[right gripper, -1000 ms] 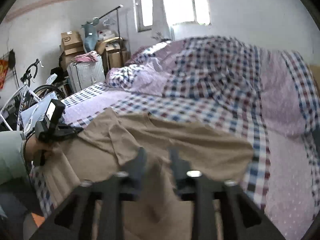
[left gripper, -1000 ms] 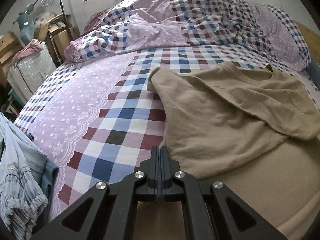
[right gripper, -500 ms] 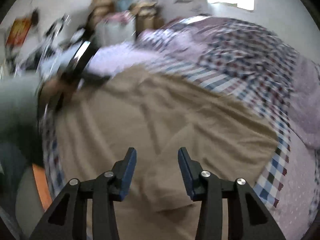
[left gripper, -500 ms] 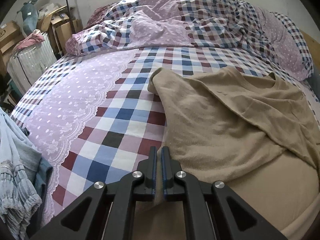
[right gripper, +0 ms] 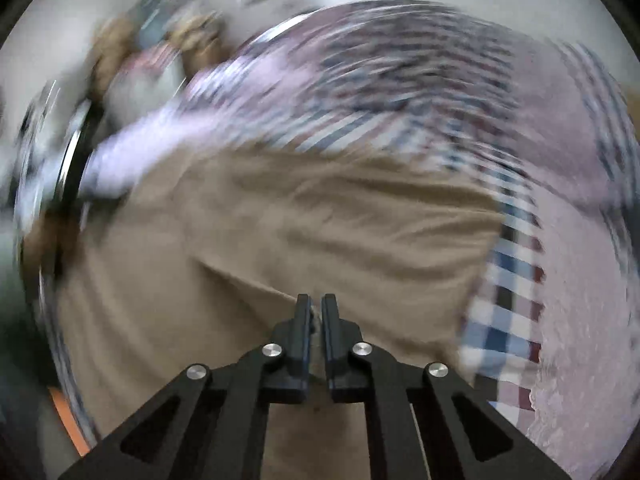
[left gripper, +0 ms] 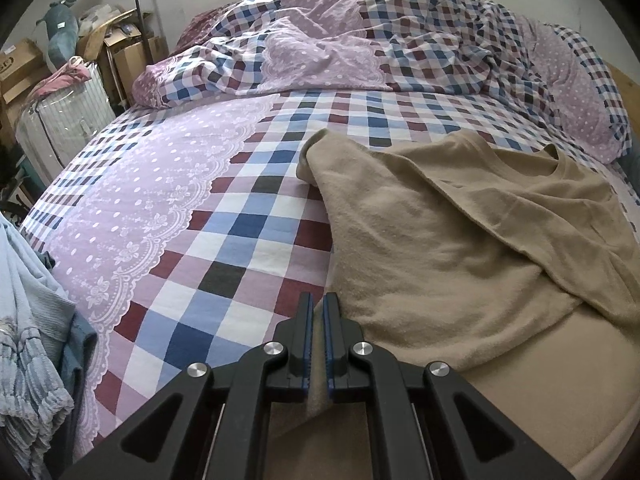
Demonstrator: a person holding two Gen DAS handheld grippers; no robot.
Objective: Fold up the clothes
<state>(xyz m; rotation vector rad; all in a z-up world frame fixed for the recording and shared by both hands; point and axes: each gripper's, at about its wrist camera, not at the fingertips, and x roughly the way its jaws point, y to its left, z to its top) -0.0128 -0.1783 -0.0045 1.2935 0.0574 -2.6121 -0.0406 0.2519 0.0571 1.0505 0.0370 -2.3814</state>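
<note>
A tan knit shirt (left gripper: pixel 448 240) lies spread on the checked bedsheet, one sleeve folded across its body and the neckline at the far right. My left gripper (left gripper: pixel 316 308) is shut on the shirt's near left edge, with tan cloth showing between its blue pads. The right wrist view is blurred by motion. There the same tan shirt (right gripper: pixel 288 232) fills the middle, and my right gripper (right gripper: pixel 316 308) is shut on a pinch of its fabric.
A rumpled checked and lilac duvet (left gripper: pixel 380 40) is heaped at the bed's far side. Light blue clothes (left gripper: pixel 28 332) hang at the left edge. A wrapped suitcase (left gripper: pixel 60 120) and cardboard boxes (left gripper: pixel 128 48) stand beyond the bed on the left.
My right gripper, open half a second ago, has shut on the shirt and is swinging fast. The left gripper stays shut on the edge while its view shifts slightly.
</note>
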